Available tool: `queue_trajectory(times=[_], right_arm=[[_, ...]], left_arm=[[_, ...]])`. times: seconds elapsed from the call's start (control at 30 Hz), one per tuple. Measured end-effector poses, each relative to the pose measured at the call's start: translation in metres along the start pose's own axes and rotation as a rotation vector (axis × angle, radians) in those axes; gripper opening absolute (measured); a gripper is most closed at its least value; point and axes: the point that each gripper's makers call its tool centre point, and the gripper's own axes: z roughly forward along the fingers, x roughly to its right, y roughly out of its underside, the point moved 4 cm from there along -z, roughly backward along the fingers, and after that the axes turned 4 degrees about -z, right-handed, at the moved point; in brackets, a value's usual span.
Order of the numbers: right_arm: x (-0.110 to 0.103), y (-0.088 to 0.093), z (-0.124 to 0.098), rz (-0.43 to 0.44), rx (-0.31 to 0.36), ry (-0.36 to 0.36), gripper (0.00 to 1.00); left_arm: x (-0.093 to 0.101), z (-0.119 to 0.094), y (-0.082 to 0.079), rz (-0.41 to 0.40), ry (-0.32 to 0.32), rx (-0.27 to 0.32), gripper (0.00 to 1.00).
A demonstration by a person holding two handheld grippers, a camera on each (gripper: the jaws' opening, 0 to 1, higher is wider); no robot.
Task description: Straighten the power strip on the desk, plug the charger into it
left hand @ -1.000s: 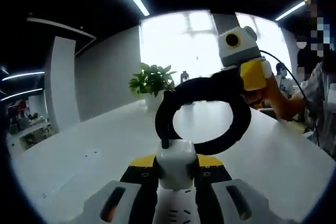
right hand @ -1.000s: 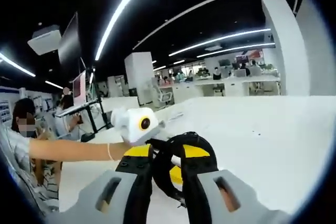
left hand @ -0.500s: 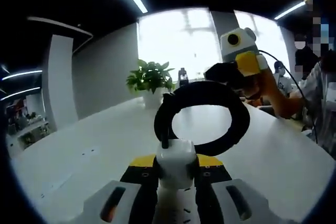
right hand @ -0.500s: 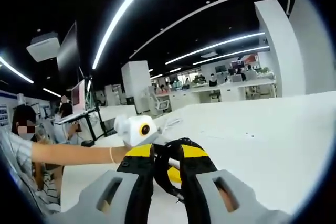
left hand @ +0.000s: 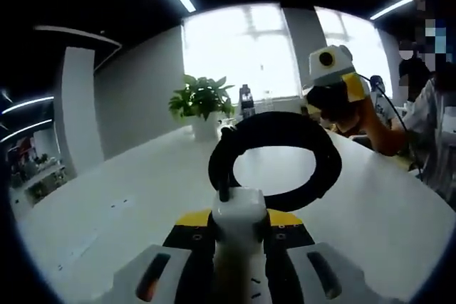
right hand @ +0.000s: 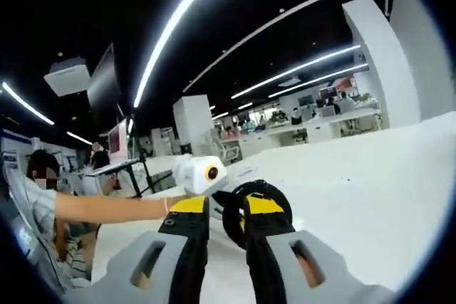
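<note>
- In the left gripper view, my left gripper (left hand: 239, 236) holds the white charger (left hand: 238, 220) low at centre frame, its two jaws pressed against the block's sides.
- The charger is a rounded white cube – smooth, with a dark mark on its top edge where the black cable (left hand: 274, 160) leaves it.
- The cable rises from the block in one closed loop standing upright at frame centre; through the loop I see the white desk (left hand: 128, 204).
- Below the charger, a white surface with small dark slots runs off the bottom edge; I cannot tell what it is, being cut off and blurred.
- The right gripper (left hand: 335, 90) shows in the upper right of that view, apart from the loop, held by a person's hand (left hand: 360, 115).
- In the right gripper view, my right gripper (right hand: 222, 229) shows its jaws a narrow gap apart with nothing between them.
- Beyond them, centre frame, the cable loop (right hand: 256, 201) appears edge-on, with the left gripper (right hand: 203, 174) just left of it on the person's outstretched arm (right hand: 107, 208).
- A potted plant (left hand: 201, 103) stands far back on the desk, upper centre – its detail washed out by the bright window (left hand: 242, 48).
</note>
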Motion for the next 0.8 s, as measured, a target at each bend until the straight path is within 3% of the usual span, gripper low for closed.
queue_trajectory(times=[0.37, 0.8], right_arm=[[0.0087, 0.0006, -0.0076, -0.023, 0.006, 0.034, 0.19], [0.0012, 0.0069, -0.0075, -0.023, 0.006, 0.032, 0.19]], left_arm=[[0.0032, 0.0003, -0.0005, 0.038, -0.004, -0.019, 0.24], [0.0021, 0.0009, -0.0004, 0.054, -0.004, -0.011, 0.24]])
